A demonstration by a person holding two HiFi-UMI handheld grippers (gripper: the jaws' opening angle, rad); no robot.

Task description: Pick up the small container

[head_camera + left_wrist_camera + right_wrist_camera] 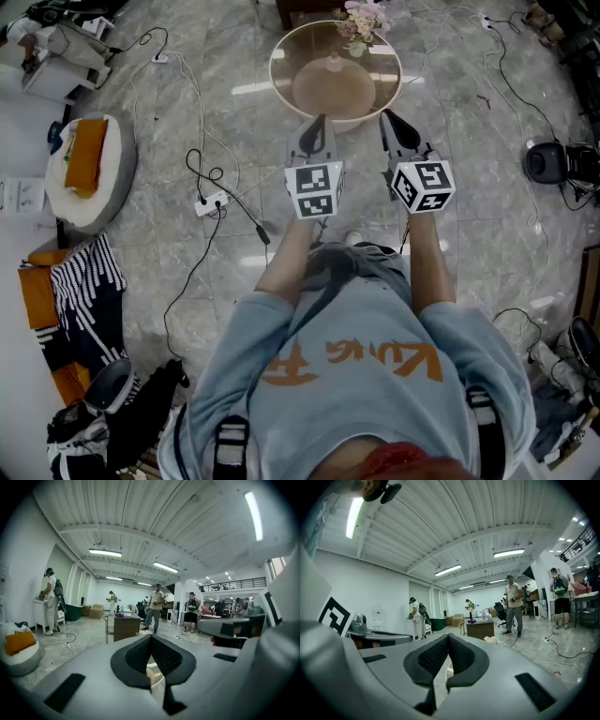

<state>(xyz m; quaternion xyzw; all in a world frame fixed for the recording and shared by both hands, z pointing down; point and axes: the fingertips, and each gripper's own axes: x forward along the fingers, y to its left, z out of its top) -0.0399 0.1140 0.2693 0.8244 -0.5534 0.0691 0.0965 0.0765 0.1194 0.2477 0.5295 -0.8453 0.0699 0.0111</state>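
In the head view a small pale container (333,64) stands near the middle of a round glass table (286,52). The table lies just beyond both grippers. My left gripper (319,122) and right gripper (388,116) are held side by side at waist height, pointing toward the table's near rim and well above the floor. In the left gripper view the left gripper (151,637) is shut with nothing between its black pads. The right gripper (448,635) is shut and empty in its own view too. Neither gripper view shows the container.
A vase of pink flowers (364,21) stands at the table's far edge. A power strip (214,201) with cables lies on the marble floor to the left. A round white seat with an orange cushion (87,155) sits farther left. Several people stand in the hall (154,606).
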